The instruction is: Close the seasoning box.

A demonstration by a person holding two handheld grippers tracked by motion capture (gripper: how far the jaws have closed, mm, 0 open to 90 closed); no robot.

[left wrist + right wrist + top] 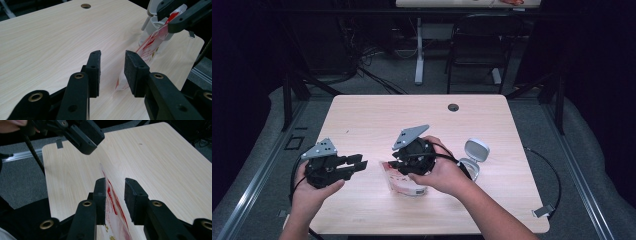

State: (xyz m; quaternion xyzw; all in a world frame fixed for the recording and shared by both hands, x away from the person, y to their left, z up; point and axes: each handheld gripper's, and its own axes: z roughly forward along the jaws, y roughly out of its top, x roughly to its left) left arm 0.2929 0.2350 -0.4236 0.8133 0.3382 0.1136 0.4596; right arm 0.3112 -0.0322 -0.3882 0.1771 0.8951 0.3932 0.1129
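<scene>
At table centre, the right gripper (398,161) has the red-and-white packet (115,206) between part-open jaws, grip unclear; packet's long axis runs toward the left gripper (357,164), jaws part-open, empty, just beside.

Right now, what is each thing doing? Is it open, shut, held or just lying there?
Left gripper: jaws apart, nothing between them.
Right gripper: jaws apart around the packet; I cannot tell if they pinch it.
Packet: edge-up between the right gripper's jaws.
Small pot: lid flipped open, standing on the table.
</scene>
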